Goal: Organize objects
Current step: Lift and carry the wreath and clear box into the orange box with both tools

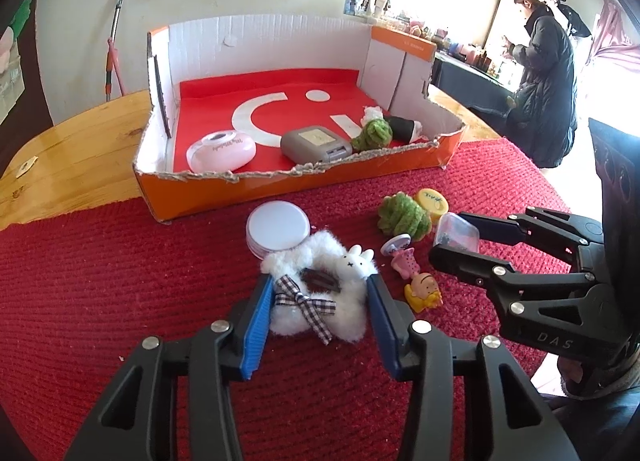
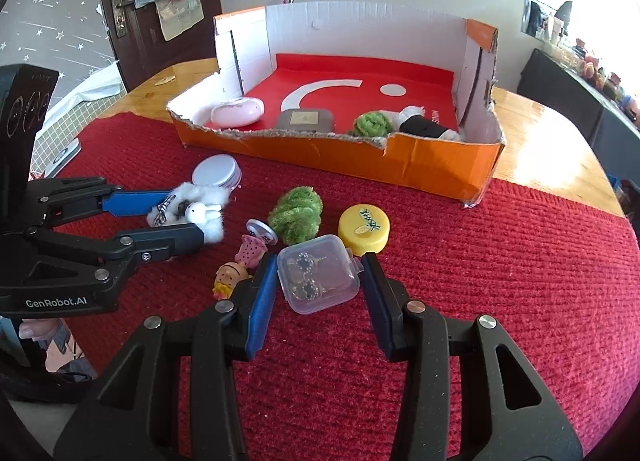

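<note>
Both tongs are closed down onto loose items on the red ribbed mat [image 1: 120,281]. We see the left gripper [image 1: 320,289] with its blue pads pressed into either side of the white fluffy fabric ring with a checked bow and small rabbit figure [image 1: 320,293], so we read it as narrowed onto that ring. We see the right gripper [image 2: 318,275] at a narrow setting with its pads against both sides of the small clear plastic hinged box holding dark earrings [image 2: 318,277], the left pad touching and the right pad meeting the box's latch tab.

Destination: the orange cardboard tray with white inner walls and a red liner [image 2: 440,169] stands beyond both items and already contains a pink oval case, a grey device, a green yarn ball and a black roll.

Hazards, in our judgement:

1. The ring is soft and compressible. The pads may grip only pile, and the ring could sag or slip out during lift.
2. The clear box is smooth and hard. Pressure on the latch tab could spring the lid and spill the earrings.
3. The small pink-and-yellow doll figure [image 2: 236,269] lies just beside the right gripper's left pad. Lifting could drag it.
4. The tray's torn front wall [image 1: 320,175] is raised. A low carry could snag either load.
</note>
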`<state>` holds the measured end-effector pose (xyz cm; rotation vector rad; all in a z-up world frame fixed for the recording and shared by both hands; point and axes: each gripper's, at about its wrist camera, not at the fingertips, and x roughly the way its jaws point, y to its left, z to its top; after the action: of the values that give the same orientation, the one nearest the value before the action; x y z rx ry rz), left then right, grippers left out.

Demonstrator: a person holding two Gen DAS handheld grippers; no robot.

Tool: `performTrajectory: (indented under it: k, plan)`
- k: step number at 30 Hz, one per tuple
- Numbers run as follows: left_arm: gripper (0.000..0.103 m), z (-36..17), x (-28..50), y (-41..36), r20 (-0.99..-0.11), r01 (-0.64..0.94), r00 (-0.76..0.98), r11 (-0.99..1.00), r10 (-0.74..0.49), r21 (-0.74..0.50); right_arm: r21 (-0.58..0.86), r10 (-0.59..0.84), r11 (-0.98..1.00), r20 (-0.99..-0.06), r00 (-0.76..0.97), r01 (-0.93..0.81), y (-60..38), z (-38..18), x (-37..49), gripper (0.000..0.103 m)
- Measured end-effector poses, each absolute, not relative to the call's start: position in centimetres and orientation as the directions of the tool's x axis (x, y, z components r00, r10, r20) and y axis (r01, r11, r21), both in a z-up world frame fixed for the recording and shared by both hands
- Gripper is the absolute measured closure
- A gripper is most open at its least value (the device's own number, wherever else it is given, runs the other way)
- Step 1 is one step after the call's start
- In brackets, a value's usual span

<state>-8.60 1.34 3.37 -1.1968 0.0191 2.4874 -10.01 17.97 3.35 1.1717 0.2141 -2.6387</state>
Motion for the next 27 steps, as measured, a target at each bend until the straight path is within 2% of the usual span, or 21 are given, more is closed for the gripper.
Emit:
performTrajectory:
  k: [27]
  plan:
    - [0.055, 7.2, -8.0, 0.4, -0.695, -0.354, -0.61, -0.916, 0.379, -0.189, -0.041, -0.188, -0.953, -0.7, -0.689, 0.302, 17.7, 6.2, -8.8, 0.063]
